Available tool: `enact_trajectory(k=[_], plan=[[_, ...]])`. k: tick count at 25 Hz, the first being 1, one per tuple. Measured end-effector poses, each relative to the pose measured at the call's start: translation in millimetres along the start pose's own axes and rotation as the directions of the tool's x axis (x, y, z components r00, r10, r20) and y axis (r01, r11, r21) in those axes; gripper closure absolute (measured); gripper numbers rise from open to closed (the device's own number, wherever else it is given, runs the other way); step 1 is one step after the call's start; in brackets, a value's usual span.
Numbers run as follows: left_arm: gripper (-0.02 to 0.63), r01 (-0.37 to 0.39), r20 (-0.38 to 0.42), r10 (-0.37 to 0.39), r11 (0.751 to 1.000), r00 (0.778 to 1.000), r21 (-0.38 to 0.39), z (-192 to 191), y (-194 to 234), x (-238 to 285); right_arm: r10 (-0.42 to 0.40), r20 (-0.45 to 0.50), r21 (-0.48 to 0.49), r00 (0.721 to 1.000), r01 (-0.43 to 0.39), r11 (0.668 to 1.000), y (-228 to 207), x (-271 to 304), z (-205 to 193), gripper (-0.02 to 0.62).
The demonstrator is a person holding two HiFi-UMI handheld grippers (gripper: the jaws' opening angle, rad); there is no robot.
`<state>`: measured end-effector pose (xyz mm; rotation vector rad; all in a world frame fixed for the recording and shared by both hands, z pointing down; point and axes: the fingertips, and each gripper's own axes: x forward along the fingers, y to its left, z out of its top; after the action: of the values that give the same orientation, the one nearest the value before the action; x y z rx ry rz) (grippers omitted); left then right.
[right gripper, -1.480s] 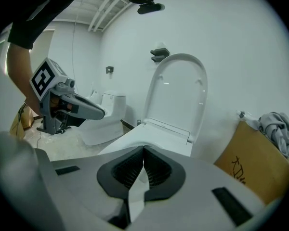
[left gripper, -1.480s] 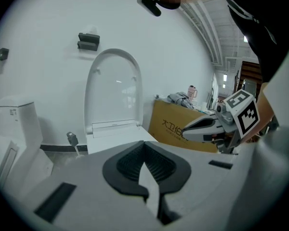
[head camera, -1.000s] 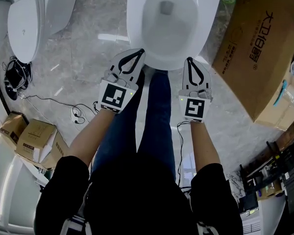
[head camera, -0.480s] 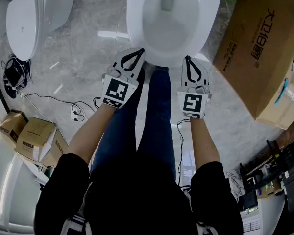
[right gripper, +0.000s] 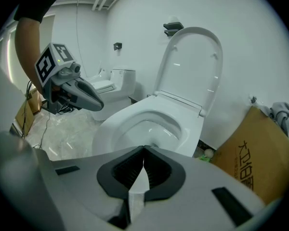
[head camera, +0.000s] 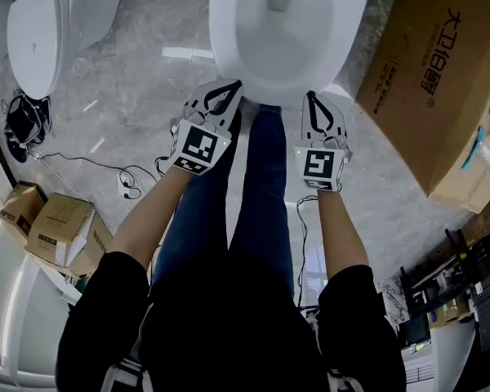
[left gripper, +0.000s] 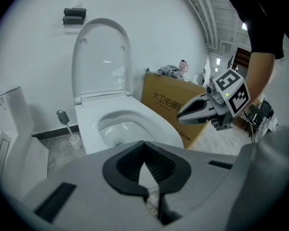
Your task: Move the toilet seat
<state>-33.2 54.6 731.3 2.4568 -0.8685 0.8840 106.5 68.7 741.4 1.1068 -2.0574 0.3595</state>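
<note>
A white toilet (head camera: 229, 47) stands right in front of me. Its lid (left gripper: 101, 57) is tipped upright against the wall, and the broad white seat ring (right gripper: 120, 124) lies flat on the bowl. My left gripper (head camera: 234, 85) is shut and empty, its tips at the front left edge of the bowl. The right gripper (head camera: 312, 96) is also shut and empty, at the front right edge. Whether either one touches the rim I cannot tell. Each gripper view looks over shut jaws (left gripper: 144, 143) (right gripper: 143, 149) at the bowl, with the other gripper off to one side.
A big cardboard box (head camera: 429, 80) leans close on the toilet's right. A second toilet (head camera: 37, 39) is at the far left, with cables (head camera: 24, 121) and small boxes (head camera: 57, 231) on the floor. A toilet brush (left gripper: 67, 124) is by the wall. The person's legs (head camera: 253, 202) are between the grippers.
Both grippers have edged forward and down along with the view, keeping at the bowl's front edge. Their jaws stayed shut.
</note>
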Motion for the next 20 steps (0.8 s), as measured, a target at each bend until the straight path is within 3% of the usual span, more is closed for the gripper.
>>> enact_trajectory(k=[6, 14, 20], plan=[[0.599, 0.010, -0.028, -0.010, 1.000, 1.000, 0.003, -11, -3, 6, 0.011, -0.028, -0.006, 1.000, -0.011, 1.000, 4, 1, -13, 0.572], [0.598, 0.040, -0.089, -0.033, 0.996, 0.995, 0.080, -31, -7, 12, 0.025, -0.064, -0.021, 0.998, -0.027, 0.999, 11, 5, -26, 0.571], [0.598, 0.057, -0.131, -0.050, 0.997, 0.990, 0.056, -49, -6, 18, 0.043, -0.088, -0.023, 0.995, -0.045, 0.999, 15, 8, -36, 0.572]])
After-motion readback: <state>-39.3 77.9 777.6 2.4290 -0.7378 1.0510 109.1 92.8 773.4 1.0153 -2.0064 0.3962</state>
